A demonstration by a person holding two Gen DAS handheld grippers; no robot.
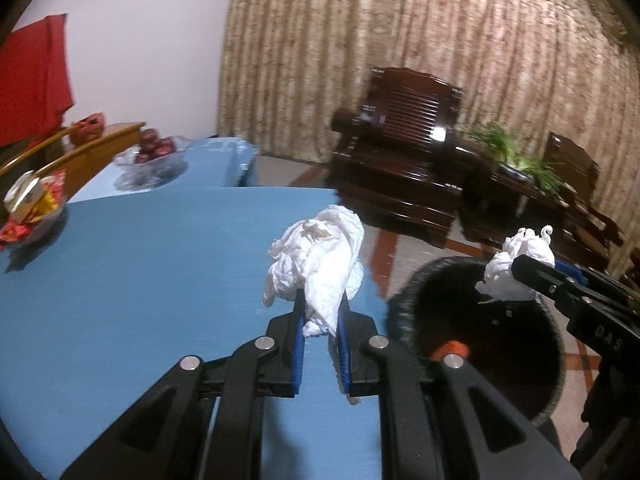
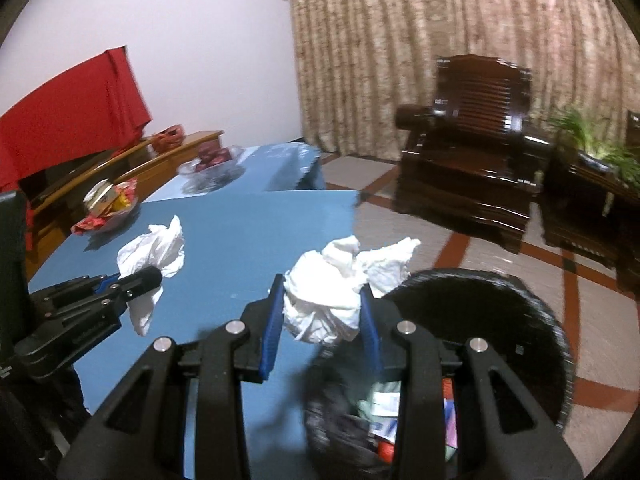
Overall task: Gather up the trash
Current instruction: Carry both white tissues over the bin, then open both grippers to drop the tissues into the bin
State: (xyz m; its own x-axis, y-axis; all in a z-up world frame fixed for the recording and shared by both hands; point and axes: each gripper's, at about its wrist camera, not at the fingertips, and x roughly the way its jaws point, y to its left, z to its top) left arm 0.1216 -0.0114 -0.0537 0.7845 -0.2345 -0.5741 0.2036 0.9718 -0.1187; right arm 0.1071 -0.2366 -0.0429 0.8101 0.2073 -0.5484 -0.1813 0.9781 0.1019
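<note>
Crumpled white tissue, first wad [image 1: 316, 256]: pinched between the blue pads of the left gripper [image 1: 321, 320], held above the blue tabletop [image 1: 140, 280] near its right edge.
Crumpled white tissue, second wad [image 2: 340, 288]: clamped in the right gripper [image 2: 322, 308], jaws pressed against it from both sides, at the near rim of the black mesh wastebasket [image 2: 540, 320].
Wastebasket: on the tiled floor just beside the table; holds mixed paper and wrapper scraps.
Tabletop, far side: glass dish of snack packets [image 2: 108, 204]; glass bowl of red fruit [image 1: 154, 152].
Background: dark wooden armchair [image 2: 472, 152], patterned curtain [image 1: 400, 48].
</note>
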